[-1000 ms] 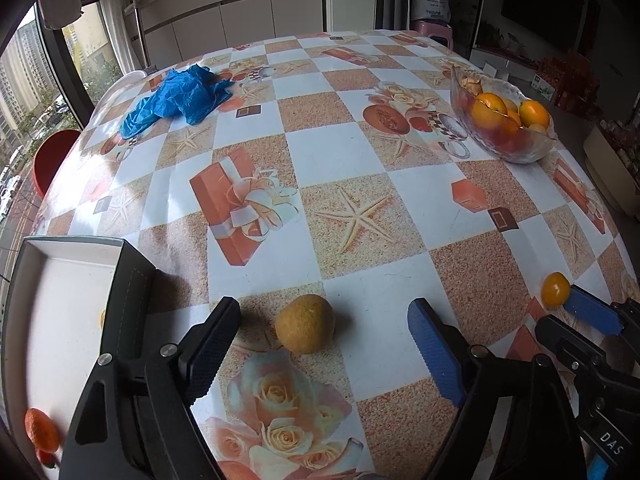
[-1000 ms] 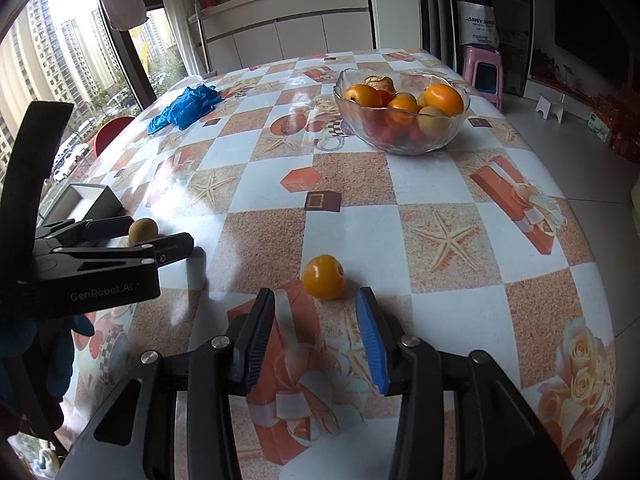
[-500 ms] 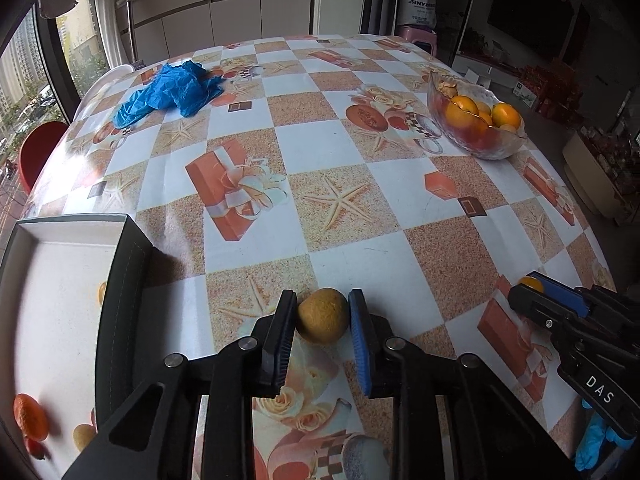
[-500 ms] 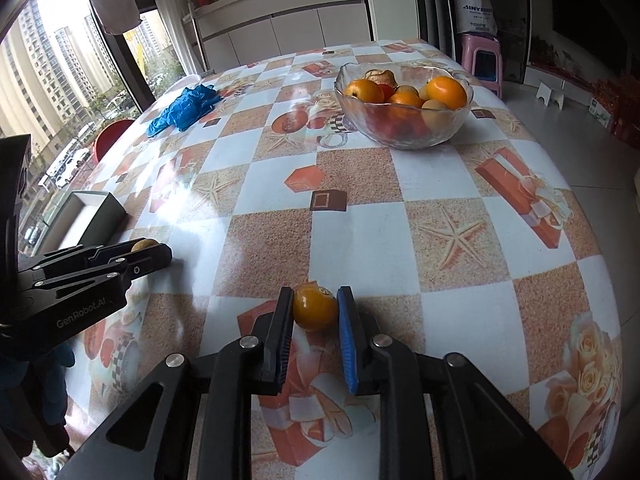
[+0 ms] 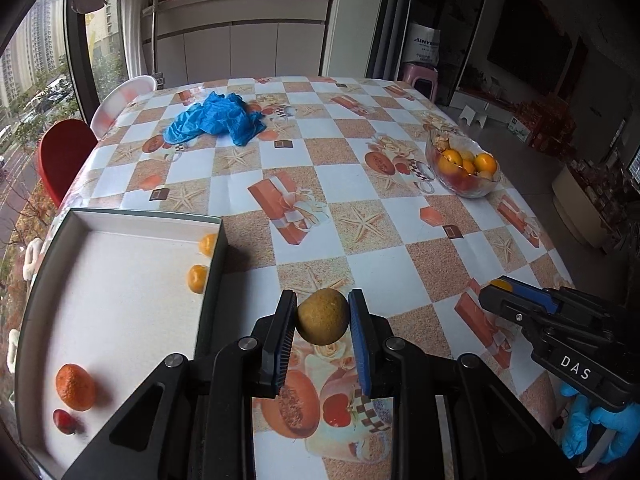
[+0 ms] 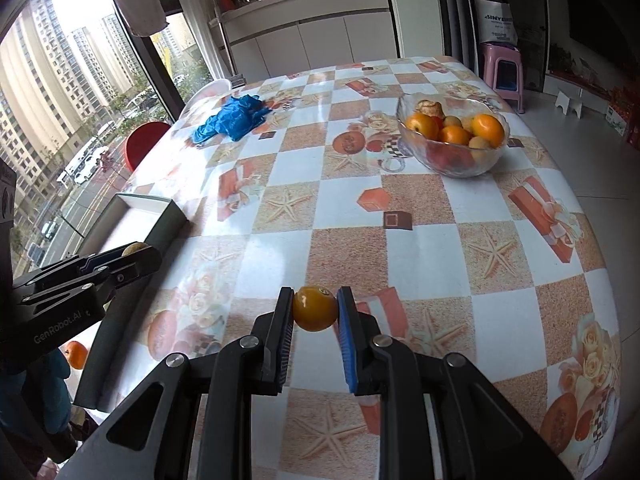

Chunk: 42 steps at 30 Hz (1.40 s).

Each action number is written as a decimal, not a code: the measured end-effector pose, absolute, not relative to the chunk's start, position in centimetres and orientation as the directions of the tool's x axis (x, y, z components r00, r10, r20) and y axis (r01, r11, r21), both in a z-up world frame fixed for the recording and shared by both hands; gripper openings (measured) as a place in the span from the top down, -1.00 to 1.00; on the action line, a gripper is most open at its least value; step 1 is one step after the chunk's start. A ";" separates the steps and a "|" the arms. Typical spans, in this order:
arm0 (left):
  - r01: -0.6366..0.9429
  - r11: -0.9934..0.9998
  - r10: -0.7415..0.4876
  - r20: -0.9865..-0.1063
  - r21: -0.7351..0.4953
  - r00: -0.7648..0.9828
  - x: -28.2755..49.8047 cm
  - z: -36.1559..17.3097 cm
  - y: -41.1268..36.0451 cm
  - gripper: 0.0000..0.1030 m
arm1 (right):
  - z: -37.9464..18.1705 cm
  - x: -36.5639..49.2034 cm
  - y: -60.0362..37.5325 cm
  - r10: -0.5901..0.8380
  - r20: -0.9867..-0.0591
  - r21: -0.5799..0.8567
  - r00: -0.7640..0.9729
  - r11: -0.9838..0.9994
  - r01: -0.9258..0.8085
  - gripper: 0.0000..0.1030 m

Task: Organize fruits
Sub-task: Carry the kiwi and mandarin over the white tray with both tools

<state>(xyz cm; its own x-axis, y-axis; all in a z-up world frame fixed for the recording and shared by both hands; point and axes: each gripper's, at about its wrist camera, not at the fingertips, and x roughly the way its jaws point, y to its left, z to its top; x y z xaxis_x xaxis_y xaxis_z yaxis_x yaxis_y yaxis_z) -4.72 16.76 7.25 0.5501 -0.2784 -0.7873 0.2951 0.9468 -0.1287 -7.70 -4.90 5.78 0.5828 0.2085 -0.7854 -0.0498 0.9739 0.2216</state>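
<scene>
- The left tool (image 5: 322, 322) is pinching a brownish-yellow round fruit (image 5: 322, 321) between its two pads, one pad pressed to each side; the fruit appears held clear of the bench (image 5: 360, 184), just right of the tray's near wall.
- The right tool (image 6: 316, 310) is pinching a small orange fruit (image 6: 315, 308) the same way — both pads are tight against its sides, above a patch of checked tablecloth.
- From the left wrist view, the right tool shows at the right edge with the orange fruit peeking out at its tip, and a blue-gloved hand (image 5: 596, 424) grips its handle.
- A shallow dark-walled tray (image 5: 212, 276) with a white floor sits at the bench's left side. It holds two orange fruits by its right wall, a larger rough-skinned orange fruit (image 5: 75, 387) near the front, and a small red fruit (image 5: 64, 421) just beside that one.
- A glass bowl (image 6: 456, 160) stands well apart on the far right of the bench, filled with oranges and other fruit.
- A crumpled blue cloth (image 5: 216, 120) lies at the far end — near a red chair (image 5: 60, 156) at the bench's edge.
</scene>
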 end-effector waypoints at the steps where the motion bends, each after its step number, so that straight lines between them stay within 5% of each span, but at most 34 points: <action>1: 0.284 0.950 -0.273 -0.784 -0.129 0.557 -4.8 7.5 17.5 0.46 | 6.1 -7.6 -4.2 0.215 -0.784 0.220 0.582 0.973 -0.063 0.55; 18: 0.095 0.990 -0.140 -0.756 -0.104 0.639 -4.4 8.5 28.5 0.46 | 8.4 -5.0 9.8 0.335 -0.786 0.206 0.520 0.934 -0.291 0.55; 42: -0.028 0.995 -0.065 -0.819 -0.098 0.570 -0.8 4.3 33.8 0.46 | 4.5 -0.2 18.5 0.346 -0.854 0.192 0.389 0.904 -0.383 0.55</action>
<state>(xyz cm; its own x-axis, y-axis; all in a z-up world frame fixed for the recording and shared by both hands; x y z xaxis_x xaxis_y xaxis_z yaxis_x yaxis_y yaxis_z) -0.84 33.80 4.26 0.5703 -0.0649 -0.8189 -0.0282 0.9947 -0.0985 -0.17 18.54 4.52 0.3887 0.3460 -0.8539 -0.3833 0.9035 0.1917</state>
